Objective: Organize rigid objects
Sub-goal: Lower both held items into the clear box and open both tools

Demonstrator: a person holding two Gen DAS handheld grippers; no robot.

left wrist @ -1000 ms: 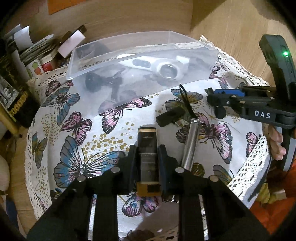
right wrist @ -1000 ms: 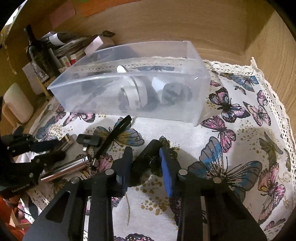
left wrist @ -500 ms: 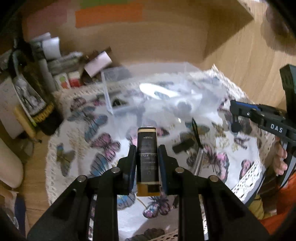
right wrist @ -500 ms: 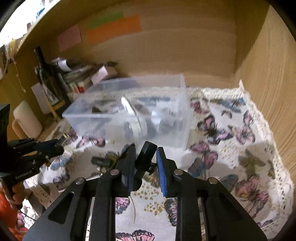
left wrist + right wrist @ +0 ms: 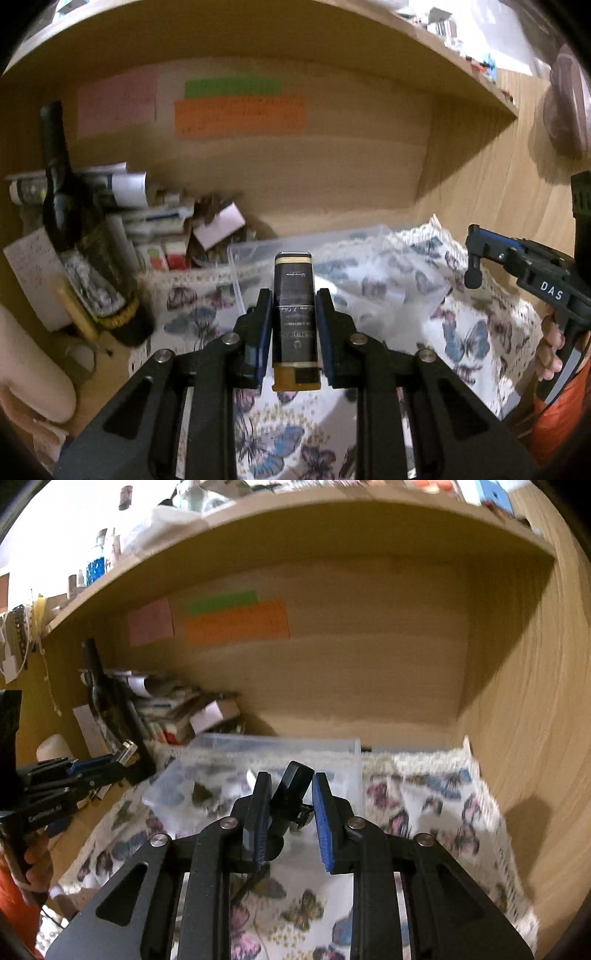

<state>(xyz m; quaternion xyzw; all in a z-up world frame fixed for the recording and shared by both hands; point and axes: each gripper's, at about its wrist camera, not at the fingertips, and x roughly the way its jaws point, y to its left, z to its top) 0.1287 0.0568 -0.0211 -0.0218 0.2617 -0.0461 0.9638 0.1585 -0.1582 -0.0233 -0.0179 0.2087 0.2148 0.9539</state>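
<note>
My left gripper (image 5: 293, 306) is shut on a dark rectangular lighter (image 5: 294, 317) with a gold base, held high above the butterfly tablecloth (image 5: 476, 343). My right gripper (image 5: 290, 794) is shut on a small black object (image 5: 291, 794) with a metal plug end, also lifted. The clear plastic bin (image 5: 258, 771) lies ahead of both grippers and holds several items; it is blurred in the left wrist view (image 5: 369, 258). Each gripper shows in the other's view, the right one (image 5: 476, 258) at the right edge, the left one (image 5: 110, 764) at the left edge.
A dark wine bottle (image 5: 85, 258) and a pile of papers and small boxes (image 5: 177, 229) stand at the back left. A wooden back wall with coloured notes (image 5: 236, 622) and a right side wall (image 5: 524, 720) close the alcove. A shelf runs overhead.
Both grippers have risen from the tablecloth with their objects and tilted up toward the back wall. The silver tube and black clip left on the cloth are out of view.
</note>
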